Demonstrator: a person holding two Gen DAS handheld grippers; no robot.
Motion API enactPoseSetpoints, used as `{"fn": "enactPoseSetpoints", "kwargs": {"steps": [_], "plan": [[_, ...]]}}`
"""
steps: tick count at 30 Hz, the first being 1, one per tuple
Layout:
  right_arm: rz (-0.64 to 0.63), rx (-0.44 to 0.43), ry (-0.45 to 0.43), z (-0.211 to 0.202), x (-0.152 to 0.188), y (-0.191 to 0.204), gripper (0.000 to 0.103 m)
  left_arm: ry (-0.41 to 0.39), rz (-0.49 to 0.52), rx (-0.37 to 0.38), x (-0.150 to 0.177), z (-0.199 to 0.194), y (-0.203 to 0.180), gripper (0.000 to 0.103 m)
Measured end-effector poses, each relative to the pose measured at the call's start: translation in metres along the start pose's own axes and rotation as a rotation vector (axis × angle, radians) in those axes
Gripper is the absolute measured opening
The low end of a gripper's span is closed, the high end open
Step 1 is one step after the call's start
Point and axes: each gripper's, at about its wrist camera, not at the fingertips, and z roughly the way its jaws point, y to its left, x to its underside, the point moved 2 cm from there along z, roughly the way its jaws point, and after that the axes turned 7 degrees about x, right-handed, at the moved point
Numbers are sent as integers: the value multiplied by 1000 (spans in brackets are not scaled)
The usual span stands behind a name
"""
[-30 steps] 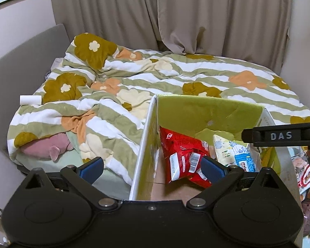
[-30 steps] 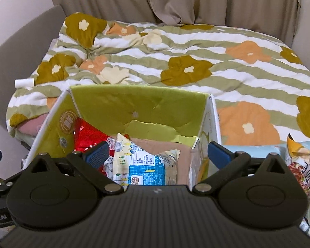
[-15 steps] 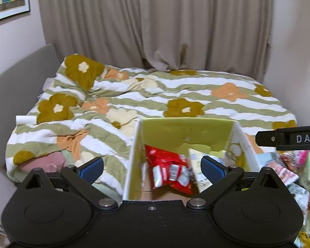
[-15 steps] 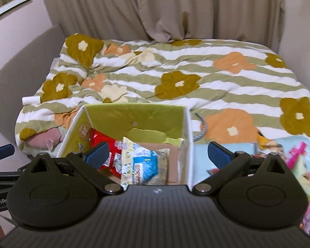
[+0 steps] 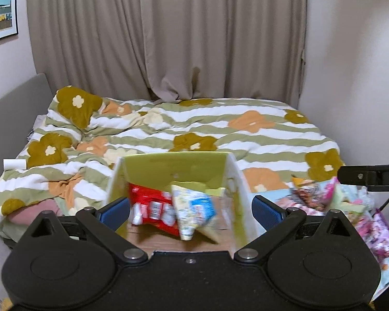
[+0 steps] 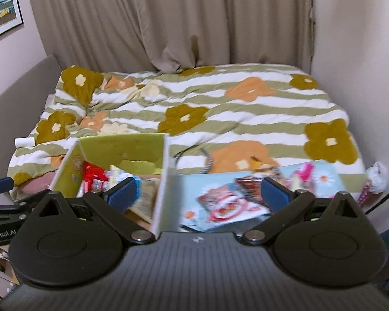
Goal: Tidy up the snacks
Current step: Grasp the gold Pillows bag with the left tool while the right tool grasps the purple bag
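My right gripper (image 6: 198, 193) hung open and empty at the bottom of its frame, and the loose snack packets (image 6: 230, 203) lay straight ahead between its blue pads (image 6: 276, 194), low and right of centre on a pale blue floral sheet (image 6: 324, 177). My left gripper (image 5: 190, 208) was likewise spread wide with nothing in it, aimed into the open carton (image 5: 175, 160) at lower centre of its view; from there the pile (image 5: 332, 199) sat off to the lower right, past the carton's right wall. So I judged the right tool the nearer one for the next pick, with the carton just beside it to the lower left. The nearest packet, red and white, lay flat with its long axis running roughly left to right across the frame, though blur kept me from being sure

Counted: one carton, and two packets in it, a red one (image 5: 150, 208) on the left and a white-and-blue one (image 5: 193, 207) leaning against it. The loose packets were too smeared to count; several at least. Beyond lay one bed under a striped flowered duvet (image 6: 220, 98), then curtains (image 5: 168, 39) at the top
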Motion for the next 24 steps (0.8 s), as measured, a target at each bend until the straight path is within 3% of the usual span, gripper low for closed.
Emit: {"fn": "enactPoseSetpoints", "kwargs": {"steps": [12, 24], "plan": [[-11, 32, 13, -32, 39, -137, 103, 52, 8, 82, 36, 0, -134, 102], [66, 30, 158, 11, 87, -220, 103, 289, 37, 202, 106, 53, -234, 101]]}}
